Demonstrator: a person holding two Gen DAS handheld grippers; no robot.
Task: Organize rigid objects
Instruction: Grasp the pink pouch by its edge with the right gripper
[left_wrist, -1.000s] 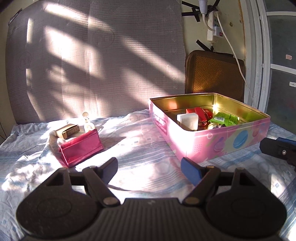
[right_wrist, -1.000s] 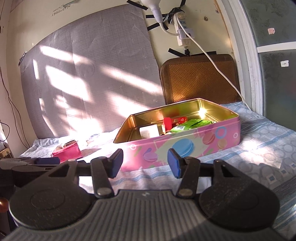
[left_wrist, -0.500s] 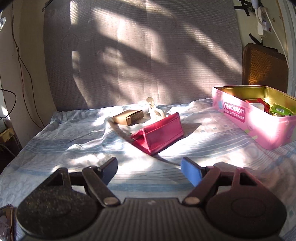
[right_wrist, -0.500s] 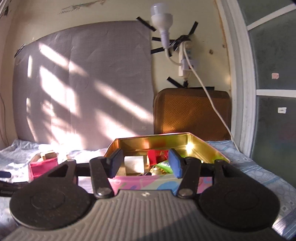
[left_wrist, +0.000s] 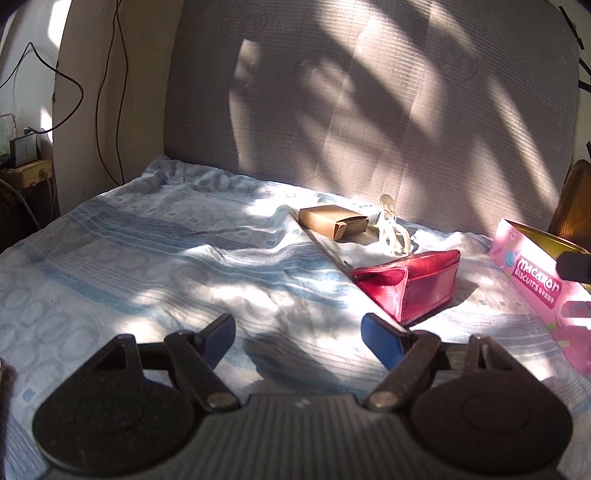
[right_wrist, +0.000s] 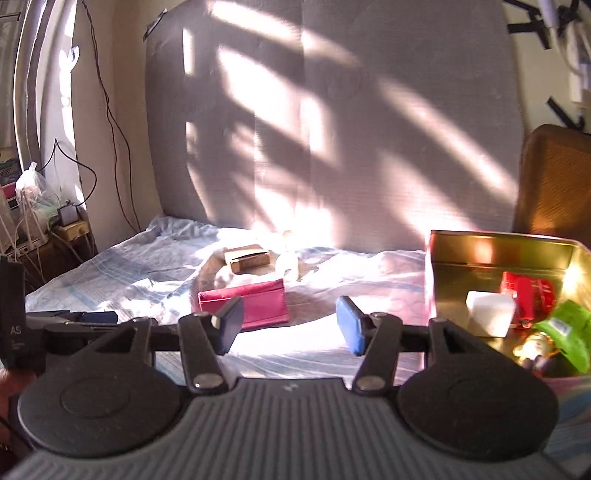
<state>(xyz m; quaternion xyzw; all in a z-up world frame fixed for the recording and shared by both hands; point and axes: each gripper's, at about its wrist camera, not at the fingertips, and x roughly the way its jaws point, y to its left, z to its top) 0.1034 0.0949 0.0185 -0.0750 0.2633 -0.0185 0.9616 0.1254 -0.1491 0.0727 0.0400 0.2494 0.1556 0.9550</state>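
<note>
1. Reaching for the next item is the step in hand, judged from the left wrist view: the left gripper (left_wrist: 298, 334) has its blue fingers apart with nothing between them, low in the frame over the bedsheet (left_wrist: 147, 266). The red wallet (left_wrist: 410, 286) stands right of centre, with the cardboard box (left_wrist: 332, 221) and a clear plastic piece (left_wrist: 393, 230) behind it. Next it must close in and straddle one of them.
2. A second ago this view was filled by the pink biscuit tin (left_wrist: 535, 284); now only its corner shows at the right edge.
3. In the right wrist view, the right gripper (right_wrist: 290, 325) is spread and empty, with the wallet (right_wrist: 255, 302) behind its left finger; the tin (right_wrist: 498, 258) sits at the right, holding a white block (right_wrist: 489, 314), red packet and green packet.
4. Earlier this view centred on the tin; it has swung left.
</note>
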